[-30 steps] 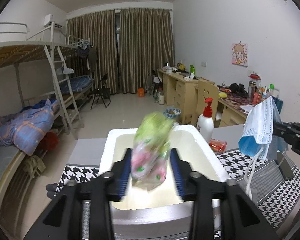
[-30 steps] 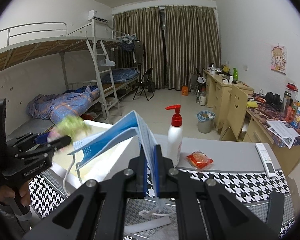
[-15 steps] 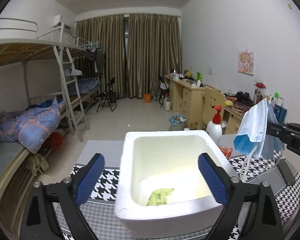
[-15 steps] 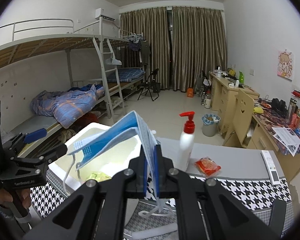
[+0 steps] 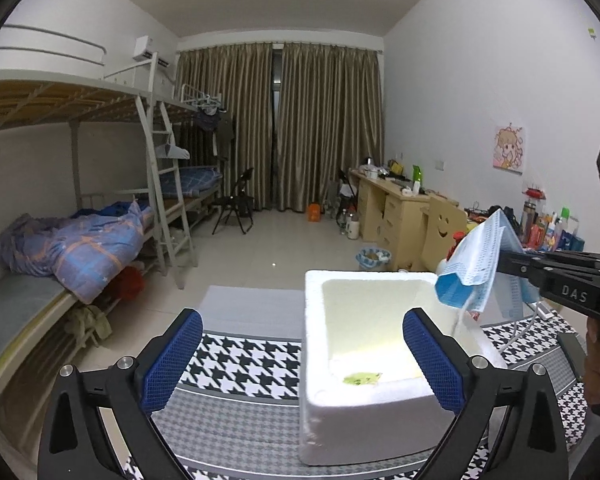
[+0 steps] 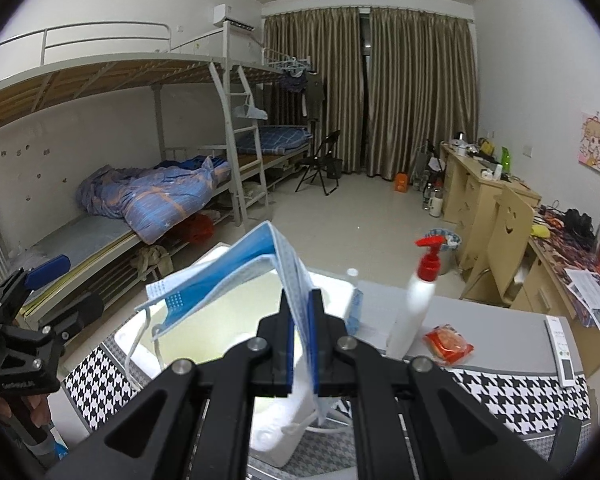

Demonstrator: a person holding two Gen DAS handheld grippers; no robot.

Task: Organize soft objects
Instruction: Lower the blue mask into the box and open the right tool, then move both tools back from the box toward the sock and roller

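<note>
A white foam box [image 5: 314, 396] stands on the houndstooth cloth; it also shows in the right wrist view [image 6: 276, 450]. A green packet [image 5: 362, 378] lies on its floor. My left gripper [image 5: 302, 364] is open and empty, in front of the box and left of its middle. My right gripper [image 6: 301, 322] is shut on a blue face mask [image 6: 228, 276] and holds it above the box's opening. In the left wrist view the mask [image 5: 476, 268] hangs over the box's right rim, held by the right gripper [image 5: 512, 264].
A white pump bottle with a red top [image 6: 416, 304], a red packet [image 6: 448, 344] and a white remote [image 6: 562, 358] sit on the table right of the box. Bunk beds stand at the left, desks along the right wall.
My left gripper opened and the green packet dropped into the box. The left gripper then pulled back and to the left. My right gripper carried the mask over the box.
</note>
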